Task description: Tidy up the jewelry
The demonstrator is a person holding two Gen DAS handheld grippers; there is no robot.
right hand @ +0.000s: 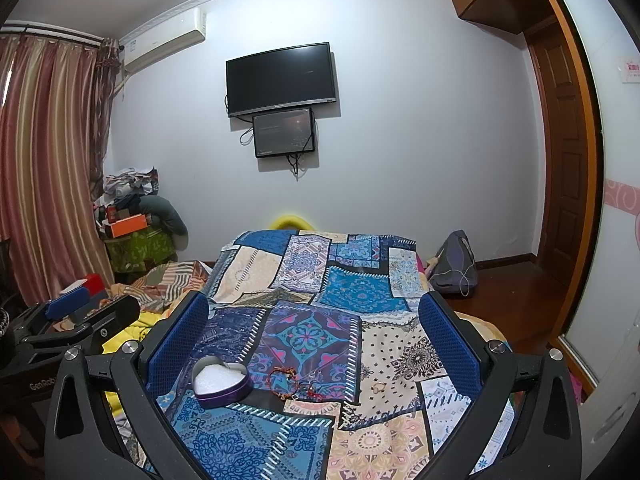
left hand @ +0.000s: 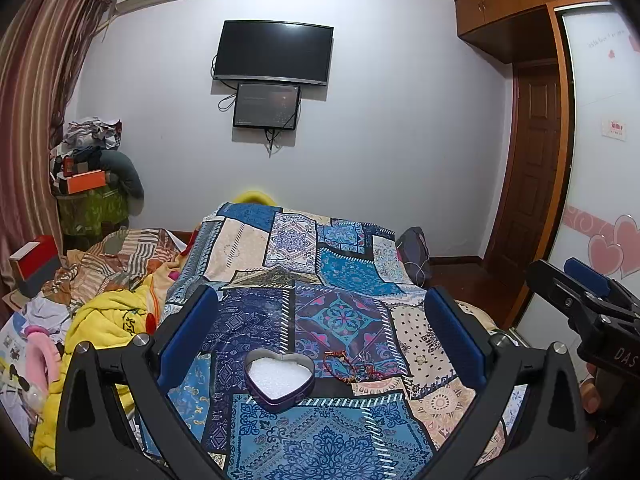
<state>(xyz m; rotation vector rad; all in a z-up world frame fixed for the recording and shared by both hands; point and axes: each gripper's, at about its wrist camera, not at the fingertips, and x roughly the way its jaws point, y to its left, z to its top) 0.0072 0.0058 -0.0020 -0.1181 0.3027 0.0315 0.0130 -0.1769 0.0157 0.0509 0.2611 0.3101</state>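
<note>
jewelry (right hand: 294,384), a tangle of red-beaded bracelets and thin cord, lies on the patchwork bedspread (right hand: 360,292) just to the right of the heart-shaped tin (right hand: 221,382), which sits lidless with white padding inside. a small pale piece (right hand: 376,389) rests farther right on the cream patch, apart from the tangle; what it is i cannot tell. both tools hover above the near end of the bed with nothing held: the left gripper (left hand: 320,332) has its jaws wide apart with the tin between them, and the right gripper (right hand: 316,336) is just as wide, framing tin and beads together.

the step in hand looks like the first pick. it would likely go best with the right gripper coming down over the bead cluster, closing on the thickest strand so the cords lift as one, while the left steadies the tin's wall, since the light tin may slide on soft fabric. the cloth could bunch up into the pinch.

nothing blocks the way; the yellow blanket (left hand: 108,320) and clutter sit far left, the wall tv (left hand: 274,52) far off
</note>
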